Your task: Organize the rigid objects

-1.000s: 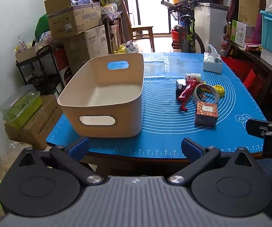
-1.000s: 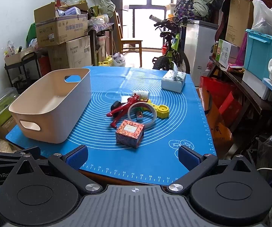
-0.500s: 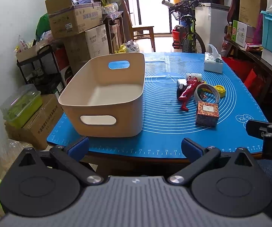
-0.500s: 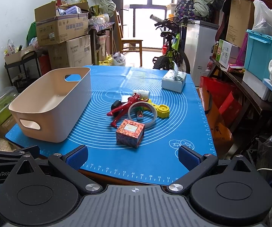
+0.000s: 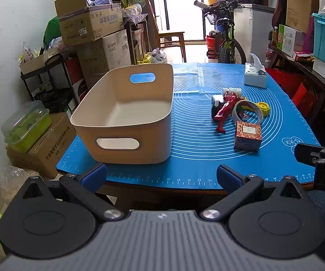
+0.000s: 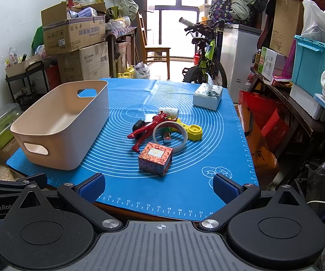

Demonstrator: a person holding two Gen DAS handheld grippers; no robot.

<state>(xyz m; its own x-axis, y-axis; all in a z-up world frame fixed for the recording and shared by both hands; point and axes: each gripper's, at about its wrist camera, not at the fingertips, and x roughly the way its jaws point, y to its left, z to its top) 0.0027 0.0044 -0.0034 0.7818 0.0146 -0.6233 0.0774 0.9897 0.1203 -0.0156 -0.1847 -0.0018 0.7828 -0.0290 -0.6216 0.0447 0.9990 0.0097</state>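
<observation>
An empty beige bin [image 5: 126, 115] [image 6: 60, 126] stands on the left of the blue mat [image 5: 194, 135] [image 6: 126, 158]. To its right lies a cluster: a patterned red box [image 5: 247, 136] [image 6: 155, 159], a red figure [image 5: 226, 109] [image 6: 147, 127], a tape roll [image 5: 248, 110] [image 6: 170, 135], a yellow piece [image 5: 264, 108] [image 6: 194, 132], a black object [image 6: 138, 124] and a small white bottle [image 6: 170, 111]. My left gripper [image 5: 161, 178] hangs open before the table's near edge, facing the bin. Open too, my right gripper [image 6: 159, 186] sits at the near edge, just short of the patterned box.
A white tissue box [image 5: 255, 79] [image 6: 207, 96] sits at the mat's far right. Stacked cardboard boxes [image 5: 90, 24], a black cart [image 5: 47, 79] and a bicycle [image 6: 207, 61] crowd the room beyond. Shelves with a teal crate [image 6: 313, 65] line the right side.
Both views have crept slightly forward towards the table. Nothing on the mat has moved, and both grippers stay open.
</observation>
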